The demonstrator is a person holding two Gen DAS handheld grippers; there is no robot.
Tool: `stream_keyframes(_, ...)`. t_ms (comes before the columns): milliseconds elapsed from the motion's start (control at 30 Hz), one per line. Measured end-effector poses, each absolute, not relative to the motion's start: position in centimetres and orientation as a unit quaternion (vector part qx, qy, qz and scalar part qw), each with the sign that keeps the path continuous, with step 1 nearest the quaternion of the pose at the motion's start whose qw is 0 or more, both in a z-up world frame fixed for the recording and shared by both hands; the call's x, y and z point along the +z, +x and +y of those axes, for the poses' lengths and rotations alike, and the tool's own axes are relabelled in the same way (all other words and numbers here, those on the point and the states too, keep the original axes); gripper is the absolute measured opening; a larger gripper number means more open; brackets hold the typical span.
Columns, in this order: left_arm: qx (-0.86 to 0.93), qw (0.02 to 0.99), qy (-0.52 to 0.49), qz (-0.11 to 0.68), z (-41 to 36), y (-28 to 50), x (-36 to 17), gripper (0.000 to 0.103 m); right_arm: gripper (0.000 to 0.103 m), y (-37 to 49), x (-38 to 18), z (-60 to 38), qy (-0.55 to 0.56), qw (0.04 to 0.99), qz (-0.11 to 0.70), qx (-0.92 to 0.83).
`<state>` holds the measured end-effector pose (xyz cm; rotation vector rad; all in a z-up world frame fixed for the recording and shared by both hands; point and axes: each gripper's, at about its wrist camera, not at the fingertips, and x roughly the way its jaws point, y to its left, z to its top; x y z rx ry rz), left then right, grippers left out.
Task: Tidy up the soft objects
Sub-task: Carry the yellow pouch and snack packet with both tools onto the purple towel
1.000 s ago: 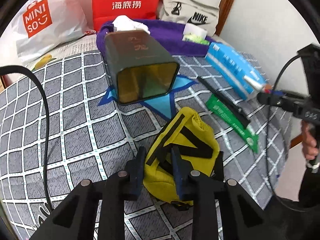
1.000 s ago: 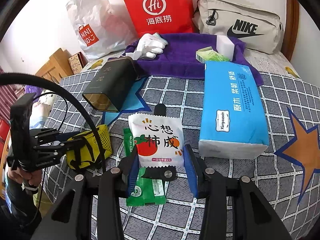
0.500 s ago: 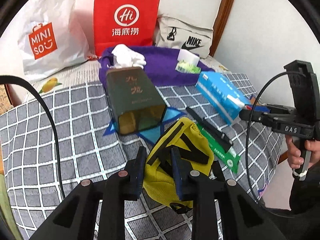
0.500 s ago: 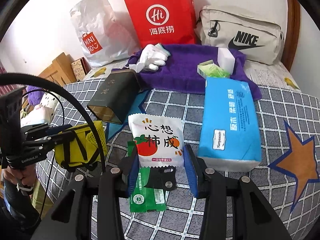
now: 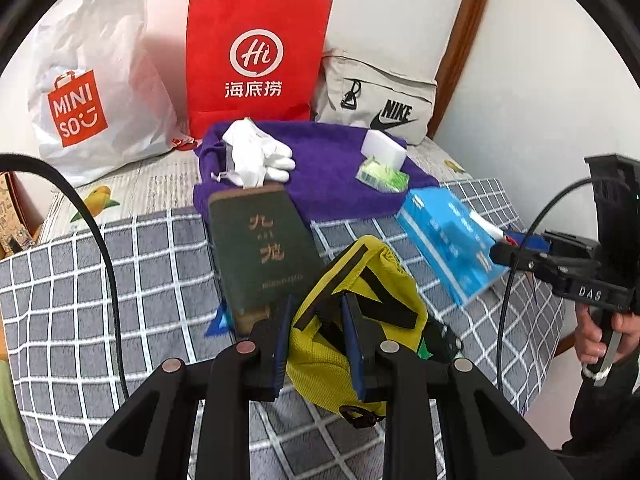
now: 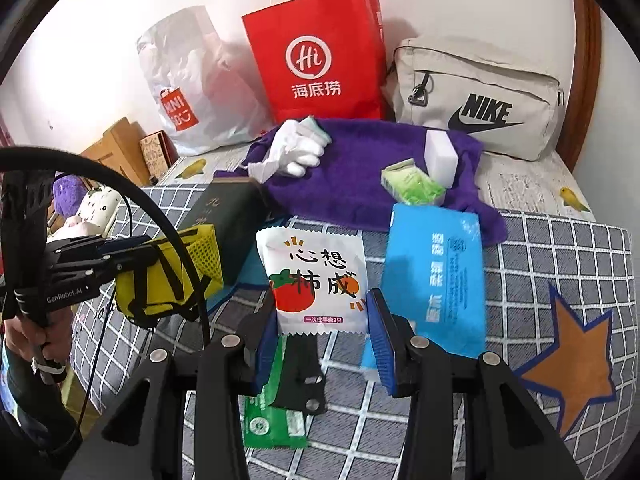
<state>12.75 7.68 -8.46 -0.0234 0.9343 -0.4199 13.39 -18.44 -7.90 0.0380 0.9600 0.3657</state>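
Observation:
My left gripper (image 5: 318, 340) is shut on a yellow pouch with black straps (image 5: 356, 312) and holds it above the checked bedspread; the pouch also shows in the right wrist view (image 6: 168, 276). My right gripper (image 6: 322, 336) is shut on a white snack packet with a tomato print (image 6: 316, 280), lifted off the bed. A purple towel (image 5: 328, 168) at the back carries white gloves (image 5: 256, 156), a white sponge (image 5: 384, 146) and a green pack (image 5: 382, 176).
A dark green tin (image 5: 260, 252) lies on its side mid-bed. A blue tissue pack (image 6: 436, 276) lies to the right. A green sachet and a black clip (image 6: 276, 412) lie under my right gripper. A Miniso bag (image 5: 80, 100), a red bag (image 5: 256, 60) and a Nike bag (image 5: 376, 100) line the wall.
My left gripper has lifted the yellow pouch off the bedspread and drawn back. My right gripper has risen with the snack packet.

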Motion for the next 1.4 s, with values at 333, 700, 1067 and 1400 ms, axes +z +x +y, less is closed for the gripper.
stream_keyframes(333,-0.198,0.879,-0.009,0.433,6.9,17.0,-6.6,0.024,0.042,16.8,-6.4,-18.7,0.011,0.879,0.444,0.175)
stream_keyframes(700,-0.195,0.883,-0.008,0.426,6.0,22.5,-5.5,0.024,0.042,21.6,-5.6,-19.4,0.012,0.884,0.435,0.169)
stream_keyframes(1067,-0.191,0.877,-0.036,0.440,5.6,28.2,-7.2,0.024,0.042,25.9,-5.9,-20.2,0.014,0.884,0.442,0.149)
stream_keyframes(1400,-0.174,0.868,-0.022,0.464,4.1,33.6,-8.7,0.024,0.042,29.7,-6.7,-20.1,0.012,0.884,0.447,0.138)
